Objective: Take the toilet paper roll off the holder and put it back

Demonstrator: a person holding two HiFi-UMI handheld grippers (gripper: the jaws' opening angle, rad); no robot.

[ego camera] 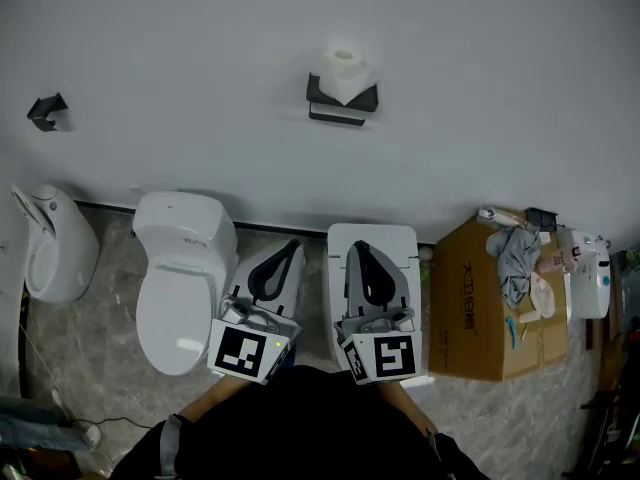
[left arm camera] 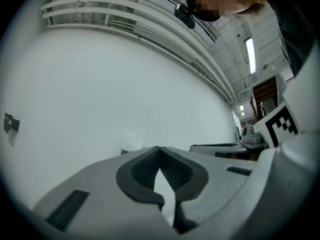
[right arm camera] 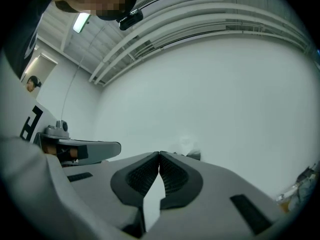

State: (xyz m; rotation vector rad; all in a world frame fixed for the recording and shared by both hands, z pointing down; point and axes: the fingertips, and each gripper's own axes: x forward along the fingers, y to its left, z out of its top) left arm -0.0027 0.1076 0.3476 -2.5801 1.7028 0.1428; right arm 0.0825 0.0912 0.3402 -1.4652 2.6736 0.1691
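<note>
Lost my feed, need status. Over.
Left hand-held gripper shut, empty; right hand-held gripper shut, empty. Toilet paper roll on its wall holder, untouched. Nothing in the way.

L gripper [ego camera: 292, 245] & R gripper [ego camera: 360, 246] side by side, jaws closed.

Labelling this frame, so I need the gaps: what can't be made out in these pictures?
- Head view: how the toilet paper roll sits on its holder, too small.
- Right gripper view: holder's lower part, hidden behind the shut right gripper.
- Head view: clutter on the cardboard box, too small to name.
</note>
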